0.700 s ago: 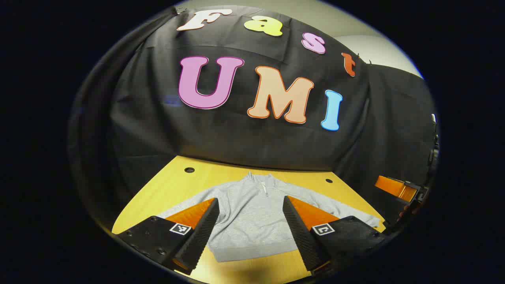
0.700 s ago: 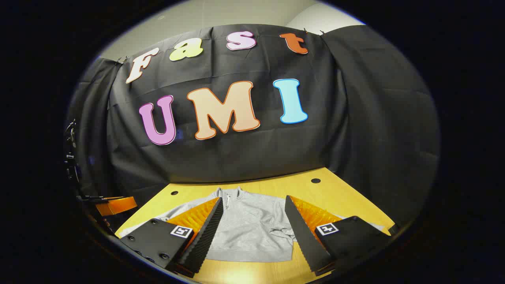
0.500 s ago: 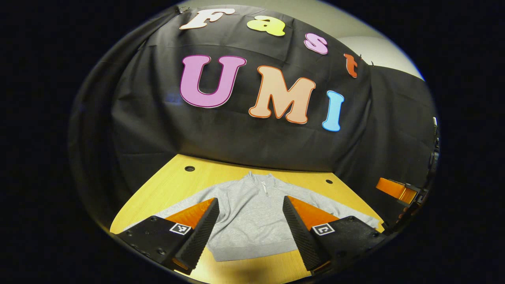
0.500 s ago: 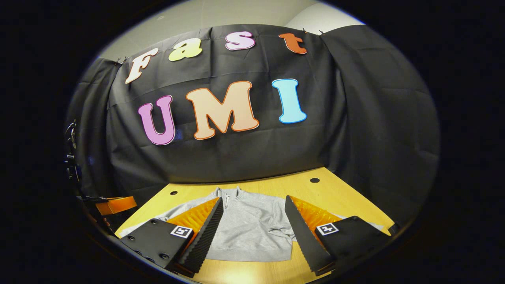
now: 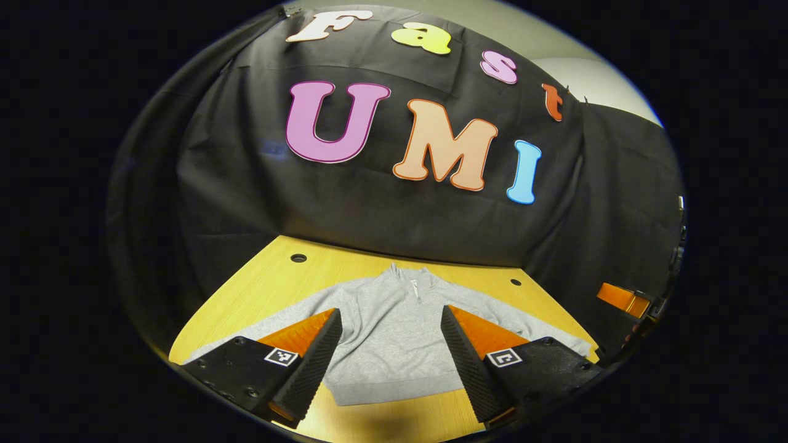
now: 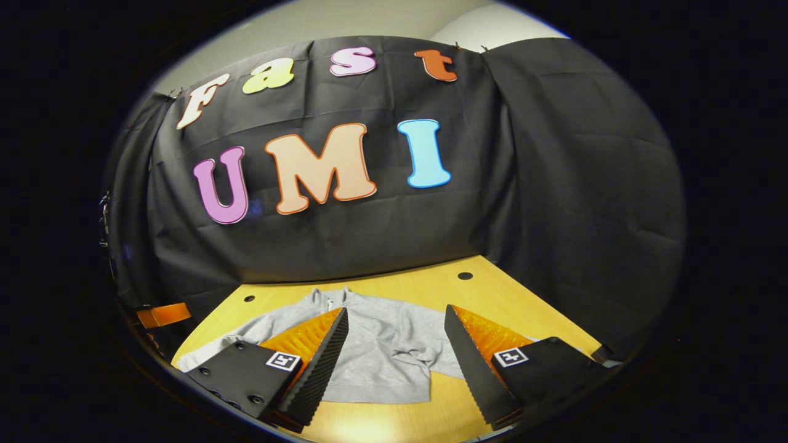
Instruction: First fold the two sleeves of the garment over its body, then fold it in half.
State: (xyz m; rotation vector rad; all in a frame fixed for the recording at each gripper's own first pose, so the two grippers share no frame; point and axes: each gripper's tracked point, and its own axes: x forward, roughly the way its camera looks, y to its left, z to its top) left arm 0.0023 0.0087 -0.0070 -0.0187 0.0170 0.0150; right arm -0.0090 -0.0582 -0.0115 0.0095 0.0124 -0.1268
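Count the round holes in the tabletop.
2. One hole sits near the table's far left corner, the other hole near the far right corner, both beyond the grey sweater. More could be hidden under the sweater.

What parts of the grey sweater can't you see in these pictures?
- Left gripper view: both cuffs of the grey zip-neck sweater are hidden behind the left gripper's open fingers.
- Right gripper view: the sweater's sleeve ends are hidden behind the right gripper's open fingers.
- Both views: the small zipper at the collar is too small to tell how far it is zipped.
- The wooden table's near edge is cut off at the bottom.
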